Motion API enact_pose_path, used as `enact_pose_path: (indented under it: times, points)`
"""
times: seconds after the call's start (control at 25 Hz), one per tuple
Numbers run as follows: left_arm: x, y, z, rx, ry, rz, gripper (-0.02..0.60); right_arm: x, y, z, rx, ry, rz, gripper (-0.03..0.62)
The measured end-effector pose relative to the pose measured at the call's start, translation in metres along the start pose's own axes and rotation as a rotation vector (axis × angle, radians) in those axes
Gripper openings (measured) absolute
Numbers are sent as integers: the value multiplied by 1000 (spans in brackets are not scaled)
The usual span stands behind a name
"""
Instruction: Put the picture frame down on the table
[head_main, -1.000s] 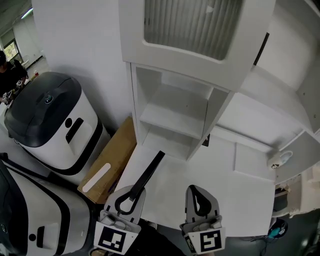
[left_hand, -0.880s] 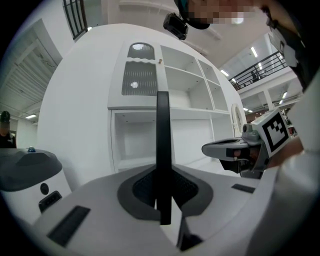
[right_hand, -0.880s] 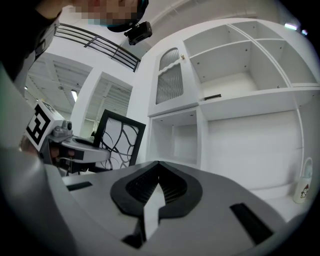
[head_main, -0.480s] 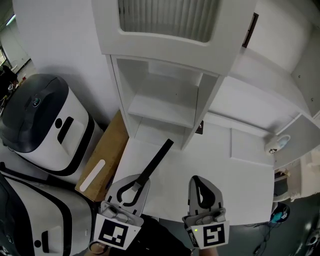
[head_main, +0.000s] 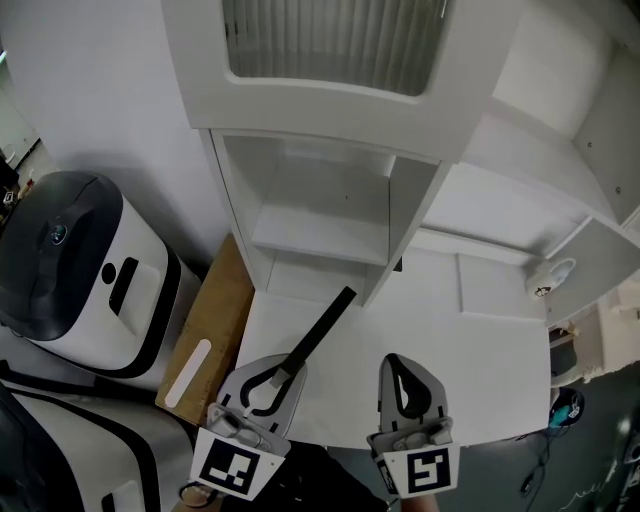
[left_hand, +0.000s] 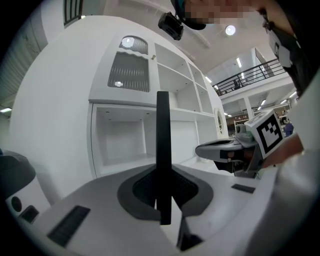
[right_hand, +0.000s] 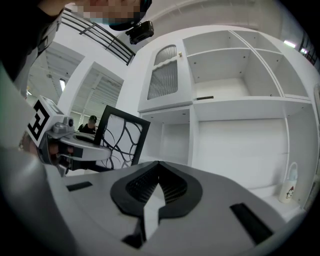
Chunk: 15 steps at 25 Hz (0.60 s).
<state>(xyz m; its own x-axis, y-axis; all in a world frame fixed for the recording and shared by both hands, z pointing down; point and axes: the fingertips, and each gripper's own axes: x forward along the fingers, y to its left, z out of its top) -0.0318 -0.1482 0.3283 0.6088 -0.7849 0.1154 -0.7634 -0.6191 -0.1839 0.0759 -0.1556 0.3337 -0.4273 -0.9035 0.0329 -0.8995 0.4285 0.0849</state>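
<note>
The picture frame (head_main: 318, 332) is a thin black frame, seen edge-on as a slanted black bar above the white table (head_main: 480, 385). My left gripper (head_main: 272, 378) is shut on its near edge and holds it upright. In the left gripper view the frame (left_hand: 162, 145) rises as a vertical black strip out of the left gripper (left_hand: 163, 196). The right gripper view shows the frame (right_hand: 122, 136) from its face, with curved black lines inside. My right gripper (head_main: 397, 372) hovers to the right of the frame, shut with nothing in it, and its jaws (right_hand: 158, 168) meet tip to tip.
A white cabinet (head_main: 320, 215) with open shelves stands at the table's back. A small white mug (head_main: 546, 281) sits at the right. Left of the table lean a cardboard sheet (head_main: 215, 325) and a white-and-black appliance (head_main: 70, 260).
My left gripper has shifted a little toward the cabinet with the frame and turned slightly. The right gripper has kept its place. The head view has drifted.
</note>
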Motion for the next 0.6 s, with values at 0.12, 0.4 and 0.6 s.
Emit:
enact_pose_path:
  times: [0.12, 0.4, 0.6]
  points:
    - [1, 9, -6, -34, -1, -27, 31, 7, 3, -2, -1, 7, -23, 0]
    - [5, 26, -15, -78, -7, -95, 31, 21, 18, -5, 22, 11, -26, 0]
    - [5, 24, -15, -84, -31, -173, 31, 33, 33, -10, 56, 21, 32, 42]
